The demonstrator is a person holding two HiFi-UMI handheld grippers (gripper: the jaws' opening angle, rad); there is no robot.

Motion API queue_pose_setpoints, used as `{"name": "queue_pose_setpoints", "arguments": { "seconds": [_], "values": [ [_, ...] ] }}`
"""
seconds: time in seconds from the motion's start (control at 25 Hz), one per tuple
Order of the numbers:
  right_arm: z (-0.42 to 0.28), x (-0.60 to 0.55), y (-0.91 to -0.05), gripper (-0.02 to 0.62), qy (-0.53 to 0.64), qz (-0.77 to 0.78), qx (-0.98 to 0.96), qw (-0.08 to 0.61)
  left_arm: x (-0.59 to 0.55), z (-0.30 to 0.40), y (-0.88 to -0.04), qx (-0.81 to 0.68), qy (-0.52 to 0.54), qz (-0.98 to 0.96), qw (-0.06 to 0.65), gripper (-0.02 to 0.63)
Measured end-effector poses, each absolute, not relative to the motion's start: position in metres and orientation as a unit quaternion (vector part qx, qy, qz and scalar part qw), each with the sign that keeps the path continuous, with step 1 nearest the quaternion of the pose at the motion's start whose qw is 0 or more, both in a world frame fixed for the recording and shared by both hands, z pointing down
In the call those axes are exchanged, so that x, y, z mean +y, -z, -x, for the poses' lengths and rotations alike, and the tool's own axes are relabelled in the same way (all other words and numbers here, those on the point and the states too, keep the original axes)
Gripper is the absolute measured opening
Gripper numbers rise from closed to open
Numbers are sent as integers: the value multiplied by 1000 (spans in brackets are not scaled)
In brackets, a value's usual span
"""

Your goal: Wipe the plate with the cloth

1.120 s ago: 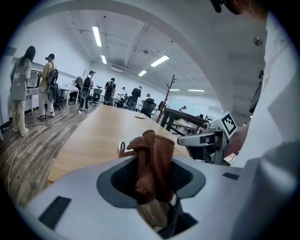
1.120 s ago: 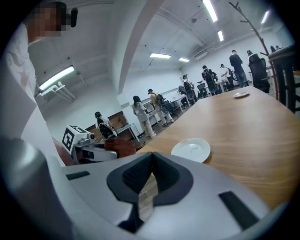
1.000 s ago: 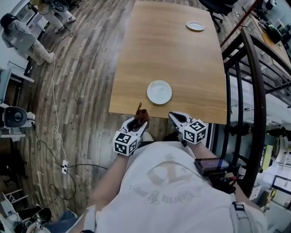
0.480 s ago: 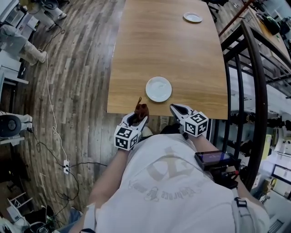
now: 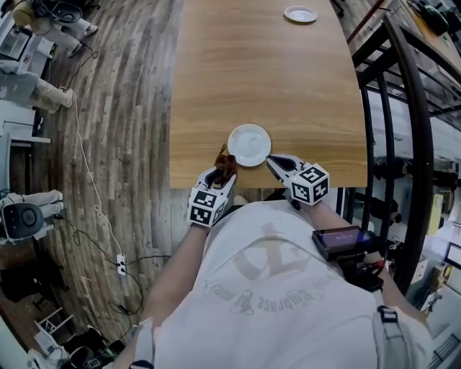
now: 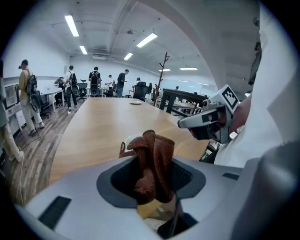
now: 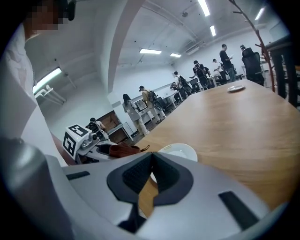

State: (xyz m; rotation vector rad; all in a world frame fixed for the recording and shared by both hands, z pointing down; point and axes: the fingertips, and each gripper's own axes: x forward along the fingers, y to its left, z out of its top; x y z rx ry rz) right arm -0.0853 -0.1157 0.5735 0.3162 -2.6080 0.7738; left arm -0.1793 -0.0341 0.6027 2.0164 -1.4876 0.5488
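Note:
A white plate [image 5: 249, 145] lies near the front edge of the long wooden table [image 5: 288, 86]. My left gripper [image 5: 225, 170] is shut on a brown cloth [image 5: 226, 163], which it holds bunched just left of the plate at the table's edge. In the left gripper view the cloth [image 6: 154, 150] stands up between the jaws and hides most of the plate. My right gripper [image 5: 274, 161] is shut on nothing, with its tips at the plate's right front rim. The right gripper view shows the plate [image 7: 180, 151] just beyond the closed jaws, and the left gripper [image 7: 105, 147] beside it.
A second small white plate [image 5: 300, 14] sits at the table's far end. A black metal railing [image 5: 374, 108] runs along the right side. A cable [image 5: 86, 180] trails on the wooden floor at left. Several people [image 6: 70, 84] stand far down the room.
Both grippers have moved forward from below the table's edge up to the plate. The cloth has stayed in the left gripper and the right has stayed shut.

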Motion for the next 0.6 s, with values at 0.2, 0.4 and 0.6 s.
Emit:
{"name": "queue_pose_setpoints", "arguments": {
  "seconds": [0.2,0.4,0.6],
  "values": [
    [83,-128,-585,12,-298,-110,-927,198,-64,173,-616,-528,-271,-759,269,169],
    [85,-126,-587,12,-308,-120,-924,192,-88,193,-620,-535,-299,-750,248,169],
    [63,-127,-591,12,-320,-131,-920,185,-108,188,-625,-522,-333,-750,235,169]
  ]
}}
